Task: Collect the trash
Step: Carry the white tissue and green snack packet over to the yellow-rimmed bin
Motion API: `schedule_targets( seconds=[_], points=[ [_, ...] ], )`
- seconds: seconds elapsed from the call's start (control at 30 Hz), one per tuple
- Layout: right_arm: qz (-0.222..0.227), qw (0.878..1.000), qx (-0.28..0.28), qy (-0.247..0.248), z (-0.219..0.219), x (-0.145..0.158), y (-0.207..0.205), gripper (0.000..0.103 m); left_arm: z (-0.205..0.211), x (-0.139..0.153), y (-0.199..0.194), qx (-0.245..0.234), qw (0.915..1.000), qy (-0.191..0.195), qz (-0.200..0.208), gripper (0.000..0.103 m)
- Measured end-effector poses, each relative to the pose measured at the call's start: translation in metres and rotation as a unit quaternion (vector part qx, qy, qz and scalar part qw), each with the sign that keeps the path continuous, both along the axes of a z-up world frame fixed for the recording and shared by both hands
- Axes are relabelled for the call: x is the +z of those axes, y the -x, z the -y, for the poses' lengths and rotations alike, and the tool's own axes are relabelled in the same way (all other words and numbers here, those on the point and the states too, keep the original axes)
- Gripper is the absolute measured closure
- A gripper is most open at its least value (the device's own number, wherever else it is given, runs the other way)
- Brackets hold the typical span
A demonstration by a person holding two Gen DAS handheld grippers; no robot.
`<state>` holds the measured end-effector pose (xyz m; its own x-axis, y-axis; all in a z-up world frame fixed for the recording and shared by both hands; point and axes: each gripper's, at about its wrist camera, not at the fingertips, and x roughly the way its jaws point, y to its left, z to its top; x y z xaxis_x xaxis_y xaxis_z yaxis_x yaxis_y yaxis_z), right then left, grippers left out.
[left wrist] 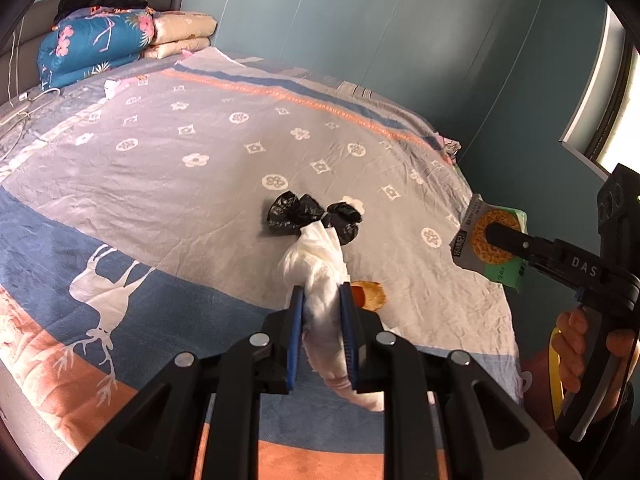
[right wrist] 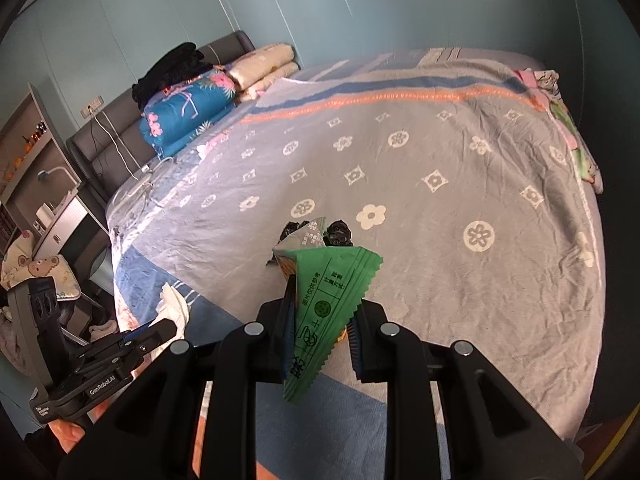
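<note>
both claws are carrying trash over the bed (left wrist: 168,152) right now. the left gripper (left wrist: 322,300) is pinching a crumpled white tissue (left wrist: 316,268) between its blue pads, and the wad is sticking out past the tips toward 12 o'clock with a tail hanging down at 6. the right gripper (right wrist: 322,300) is clamping a green snack wrapper (right wrist: 324,304) with zigzag edges; in the left view it's hanging out at 3 o'clock, off the bed edge.

still lying on the blanket: a knotted black plastic bag (left wrist: 308,216) around the middle, and an orange-brown snack piece (left wrist: 370,294) peeking out just beside the left fingertips at 3 o'clock.

what could go wrong, my guess: the tissue is soft and fluffy, so the pads are squeezing air as much as paper, and a quick swing could let it slide out. the wrapper is thin, slick film held near 1 corner, so it's probably twisting or flapping loose if the grip eases. no bin is showing in either view, so i can't tell where this stuff is going. the bag looks glossy and crinkly and could snag on the wrinkly cotton-looking cover. the snack piece looks brittle, so a hard pinch would likely leave crumbs.
</note>
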<state>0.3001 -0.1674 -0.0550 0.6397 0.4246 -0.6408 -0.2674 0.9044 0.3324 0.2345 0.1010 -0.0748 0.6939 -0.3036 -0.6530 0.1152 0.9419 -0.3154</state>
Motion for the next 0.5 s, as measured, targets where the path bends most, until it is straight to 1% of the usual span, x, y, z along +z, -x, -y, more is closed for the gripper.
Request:
schedule_targets(
  seconds=[0.23,0.5],
  points=[
    [0.021,1.000,-0.004,-0.012,0.018,0.022,0.029,0.082,0.009,0.022,0.016,0.000,0.9997,-0.005,0.023,0.086],
    [0.042,0.999,-0.014,-0.028,0.041,0.040,0.058,0.082,0.024,0.043,0.029,-0.003,0.9990,-0.015,0.041,0.086]
  ],
)
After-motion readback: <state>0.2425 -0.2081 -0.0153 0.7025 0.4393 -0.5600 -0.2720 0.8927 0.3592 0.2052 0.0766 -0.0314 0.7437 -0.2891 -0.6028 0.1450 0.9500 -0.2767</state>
